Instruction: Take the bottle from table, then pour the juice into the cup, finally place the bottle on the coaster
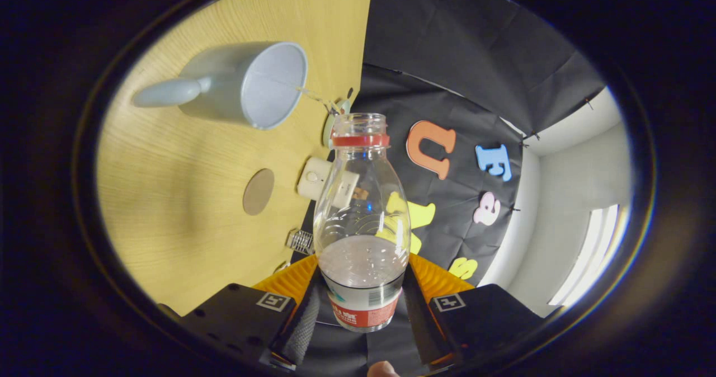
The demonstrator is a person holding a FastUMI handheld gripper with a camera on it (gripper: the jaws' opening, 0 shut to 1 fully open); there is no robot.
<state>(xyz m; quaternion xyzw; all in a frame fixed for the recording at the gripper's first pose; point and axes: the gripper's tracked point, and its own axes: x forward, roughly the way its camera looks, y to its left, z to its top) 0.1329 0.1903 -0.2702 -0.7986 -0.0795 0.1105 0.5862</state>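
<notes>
Gripper (361, 287) fingers clamp an uncapped plastic bottle (361, 209) holding little pale liquid; mug (246, 83) beyond, contents unclear.

Uncapped clear bottle (361, 220), red-ringed neck toward pale handled cup (246, 83); round coaster (258, 191) nearby.

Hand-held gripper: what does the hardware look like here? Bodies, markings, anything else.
The hand-held gripper has two blocky matte black finger bodies, each carrying a small square black-and-white fiducial tag. Ahead of the bodies sit ribbed pads facing inward. Small screw holes dot the left body. A fingertip of the person peeks in just behind the gripper. No cables visible.
</notes>
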